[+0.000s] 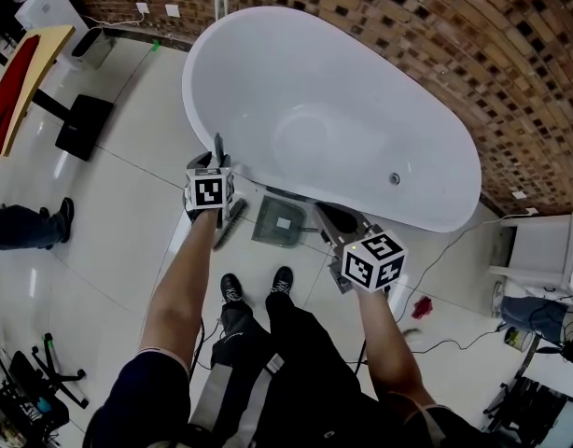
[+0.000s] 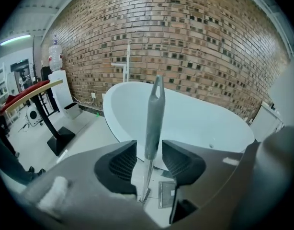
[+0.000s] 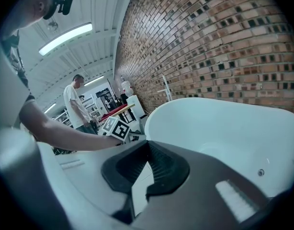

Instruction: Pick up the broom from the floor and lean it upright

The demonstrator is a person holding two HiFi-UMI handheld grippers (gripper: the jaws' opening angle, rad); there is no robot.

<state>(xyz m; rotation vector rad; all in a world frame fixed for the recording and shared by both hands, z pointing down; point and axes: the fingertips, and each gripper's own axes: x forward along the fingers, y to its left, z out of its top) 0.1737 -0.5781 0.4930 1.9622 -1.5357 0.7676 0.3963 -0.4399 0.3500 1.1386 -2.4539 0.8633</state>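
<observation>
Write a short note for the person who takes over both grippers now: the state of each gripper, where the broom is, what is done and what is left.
Left gripper: open. The broom stands with its handle between the fingers, a gap showing, not clamped.
Right gripper: shut, empty, held beside the bathtub.
Broom: upright, bristle end on the floor, and its top seems to lean on the bathtub rim.
Done: broom picked up and stood up.
Left: draw the left gripper back without knocking the handle, then check that the broom stays leaning.
</observation>
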